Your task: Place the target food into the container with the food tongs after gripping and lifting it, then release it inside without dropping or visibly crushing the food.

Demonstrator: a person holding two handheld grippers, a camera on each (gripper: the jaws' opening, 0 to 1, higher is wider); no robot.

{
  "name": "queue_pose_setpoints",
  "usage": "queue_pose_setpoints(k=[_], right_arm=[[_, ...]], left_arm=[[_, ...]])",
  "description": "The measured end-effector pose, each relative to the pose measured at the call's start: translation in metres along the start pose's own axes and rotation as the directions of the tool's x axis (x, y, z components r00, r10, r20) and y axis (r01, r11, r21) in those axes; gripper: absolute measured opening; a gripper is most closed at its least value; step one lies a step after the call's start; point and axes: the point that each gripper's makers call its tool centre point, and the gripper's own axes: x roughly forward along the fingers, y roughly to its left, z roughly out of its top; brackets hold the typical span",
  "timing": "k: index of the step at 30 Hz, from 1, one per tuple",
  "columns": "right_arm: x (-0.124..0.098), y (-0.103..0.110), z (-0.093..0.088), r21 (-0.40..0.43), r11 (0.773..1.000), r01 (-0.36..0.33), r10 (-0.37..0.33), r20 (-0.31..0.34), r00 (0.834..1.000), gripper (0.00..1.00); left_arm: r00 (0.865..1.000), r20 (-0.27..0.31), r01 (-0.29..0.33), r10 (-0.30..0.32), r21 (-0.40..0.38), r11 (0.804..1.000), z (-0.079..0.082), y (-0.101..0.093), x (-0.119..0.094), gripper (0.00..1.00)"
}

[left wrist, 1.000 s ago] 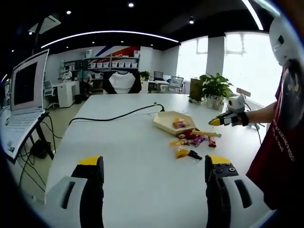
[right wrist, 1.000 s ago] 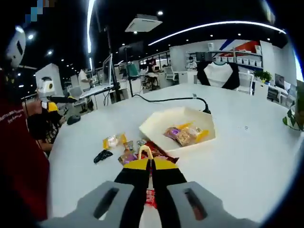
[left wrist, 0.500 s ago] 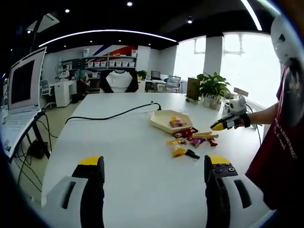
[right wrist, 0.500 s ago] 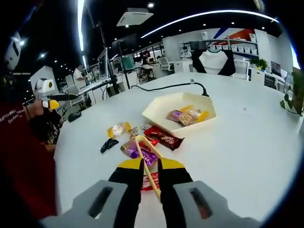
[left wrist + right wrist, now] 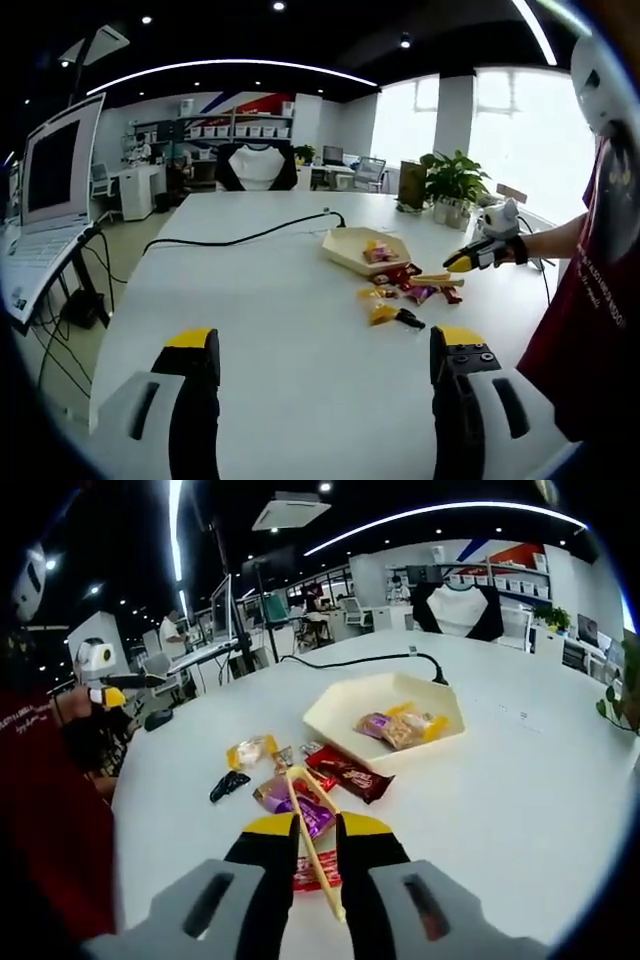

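Tongs parted over the snack pile, tray just beyond.

Left gripper view: left gripper (image 5: pixel 320 375) held wide open over the white table (image 5: pixel 250 300); across it, the right gripper (image 5: pixel 470 260) holds tongs (image 5: pixel 432 280) by the snacks (image 5: pixel 405 295) beside the tray (image 5: pixel 350 255).
Right gripper view: right gripper (image 5: pixel 318 832) clamps the tongs (image 5: pixel 305 815), tips slightly apart, gripping nothing, over a purple packet (image 5: pixel 290 800); tray (image 5: pixel 340 705) holds wrapped snacks.
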Motion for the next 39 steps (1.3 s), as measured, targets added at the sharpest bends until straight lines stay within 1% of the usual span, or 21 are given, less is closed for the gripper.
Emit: queue_pose_setpoints(k=[4, 12, 19, 23, 25, 28, 33, 39], right_arm=[[0.000, 0.001, -0.002, -0.006, 1.000, -0.006, 0.006, -0.009, 1.000, 0.12], [-0.004, 0.000, -0.004, -0.014, 1.000, 0.000, 0.000, -0.016, 1.000, 0.12], [-0.002, 0.002, -0.008, -0.084, 0.996, 0.017, -0.022, -0.059, 0.998, 0.13], [-0.001, 0.001, -0.007, -0.090, 0.996, 0.015, -0.020, -0.060, 0.998, 0.14], [-0.004, -0.010, -0.005, -0.083, 0.996, 0.037, -0.042, -0.048, 0.998, 0.14], [-0.008, -0.015, -0.002, -0.068, 0.997, 0.048, -0.051, -0.035, 0.998, 0.14], [-0.009, -0.012, -0.003, -0.077, 0.996, 0.042, -0.046, -0.049, 0.998, 0.14], [-0.006, -0.007, -0.009, -0.079, 0.996, 0.029, -0.035, -0.070, 0.997, 0.15]], left_arm=[[1.000, -0.012, 0.005, -0.005, 0.011, 1.000, -0.001, -0.002, 0.002, 0.92], [1.000, -0.017, 0.005, -0.004, 0.014, 1.000, -0.002, 0.000, 0.001, 0.92], [1.000, -0.019, 0.003, -0.003, 0.015, 1.000, -0.003, 0.001, 0.000, 0.92], [1.000, -0.014, 0.000, 0.000, 0.008, 1.000, -0.004, 0.001, -0.001, 0.92], [1.000, -0.020, -0.002, 0.003, 0.010, 1.000, -0.005, 0.002, -0.002, 0.92], [1.000, -0.028, -0.005, 0.005, 0.012, 1.000, -0.007, 0.002, -0.004, 0.91], [1.000, -0.024, -0.012, 0.012, 0.005, 1.000, -0.008, 0.005, -0.004, 0.91], [0.999, -0.034, -0.003, 0.003, 0.015, 1.000, -0.009, 0.004, -0.002, 0.91]])
